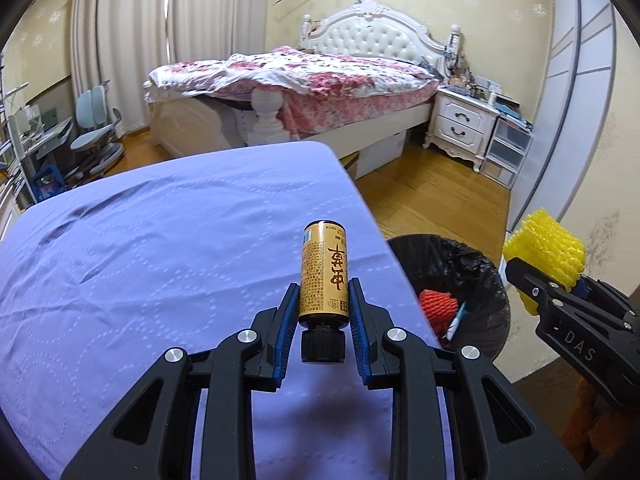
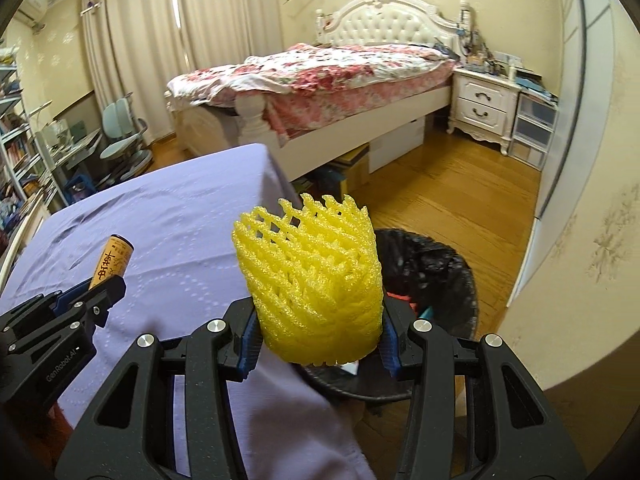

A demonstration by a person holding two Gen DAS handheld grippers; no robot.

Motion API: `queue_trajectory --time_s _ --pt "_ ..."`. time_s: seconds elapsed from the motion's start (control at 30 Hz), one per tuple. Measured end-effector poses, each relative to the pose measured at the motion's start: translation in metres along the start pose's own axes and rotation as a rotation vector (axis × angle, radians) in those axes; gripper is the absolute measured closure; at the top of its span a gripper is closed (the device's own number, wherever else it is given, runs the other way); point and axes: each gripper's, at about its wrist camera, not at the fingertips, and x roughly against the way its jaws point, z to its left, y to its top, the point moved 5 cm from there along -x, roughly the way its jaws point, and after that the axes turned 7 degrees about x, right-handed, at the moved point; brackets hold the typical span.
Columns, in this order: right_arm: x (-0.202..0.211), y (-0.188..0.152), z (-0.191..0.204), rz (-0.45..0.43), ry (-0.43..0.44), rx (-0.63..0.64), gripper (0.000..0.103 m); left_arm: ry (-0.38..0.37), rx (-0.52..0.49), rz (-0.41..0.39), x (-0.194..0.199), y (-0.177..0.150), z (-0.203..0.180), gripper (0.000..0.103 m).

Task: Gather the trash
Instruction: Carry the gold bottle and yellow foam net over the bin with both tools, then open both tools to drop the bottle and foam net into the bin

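My left gripper (image 1: 324, 300) is shut on a small gold bottle (image 1: 323, 268) with a black cap pointing back at the camera, held above the purple tablecloth (image 1: 140, 260). In the right wrist view the same bottle (image 2: 109, 262) and left gripper (image 2: 105, 288) show at the lower left. My right gripper (image 2: 318, 332) is shut on a yellow foam fruit net (image 2: 316, 276), held over the table's right edge, in front of the bin. The net (image 1: 548, 248) and right gripper (image 1: 536, 292) also appear at the right of the left wrist view.
A black-lined trash bin (image 1: 472, 272) stands on the wood floor right of the table, with an orange foam net (image 1: 438, 304) inside. Beyond are a bed (image 1: 304, 80) with a floral cover, a white nightstand (image 1: 464, 124), and a desk chair (image 1: 96, 132) at left.
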Motion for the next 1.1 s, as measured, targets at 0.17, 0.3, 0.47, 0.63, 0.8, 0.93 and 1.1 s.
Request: queue_trajectory --time_s 0.17,0.3,0.47,0.63,0.8,0.93,1.1 --pt "-0.005 0.003 -0.029 -0.001 -0.032 -0.034 0.057 -0.035 -0.032 -0.005 -0.01 0.005 -0.027 0.076" --pt "-0.009 0.001 -0.047 -0.001 -0.046 -0.052 0.057 -0.05 -0.057 -0.007 -0.02 0.008 -0.044 0.076" --pt "-0.015 0.001 -0.065 -0.002 -0.064 -0.069 0.057 -0.061 -0.074 0.003 -0.032 0.009 -0.058 0.076" --pt "-0.022 0.0 -0.078 0.001 -0.066 -0.079 0.056 -0.057 -0.091 0.016 -0.045 0.01 -0.068 0.076" --pt "-0.029 0.001 -0.085 0.008 -0.069 -0.095 0.056 -0.053 -0.099 0.032 -0.054 0.01 -0.076 0.076" --pt "-0.033 0.001 -0.087 0.015 -0.071 -0.105 0.056 -0.051 -0.109 0.04 -0.059 0.011 -0.082 0.076" --pt "-0.036 0.002 -0.092 0.015 -0.073 -0.117 0.056 -0.043 -0.12 0.042 -0.064 0.011 -0.088 0.076"
